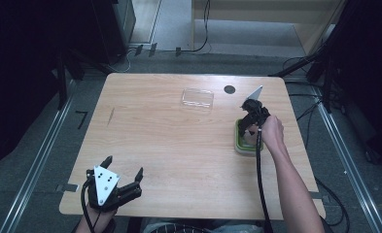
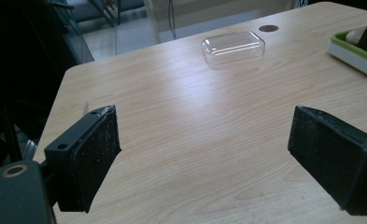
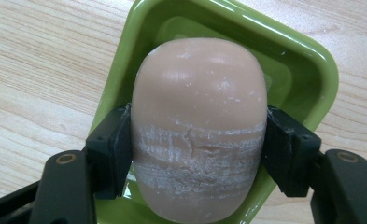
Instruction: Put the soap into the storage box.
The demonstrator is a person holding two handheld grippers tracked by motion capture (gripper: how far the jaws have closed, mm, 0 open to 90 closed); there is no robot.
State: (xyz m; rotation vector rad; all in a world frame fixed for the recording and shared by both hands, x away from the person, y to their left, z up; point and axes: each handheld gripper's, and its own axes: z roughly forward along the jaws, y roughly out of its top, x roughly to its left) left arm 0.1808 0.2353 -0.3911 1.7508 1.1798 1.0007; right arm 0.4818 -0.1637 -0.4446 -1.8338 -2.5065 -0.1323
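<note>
**One soap bar, gripped at the waist**

Right gripper (image 3: 197, 154) fingers (image 3: 109, 149) clamp the pink soap bar (image 3: 200, 116) across its short sides, over the green dish (image 3: 293, 60) on the table (image 1: 179, 141). Likely firm, dense, slick; scuffed band gives purchase. Left gripper (image 2: 204, 154) released, holding nothing.
</note>
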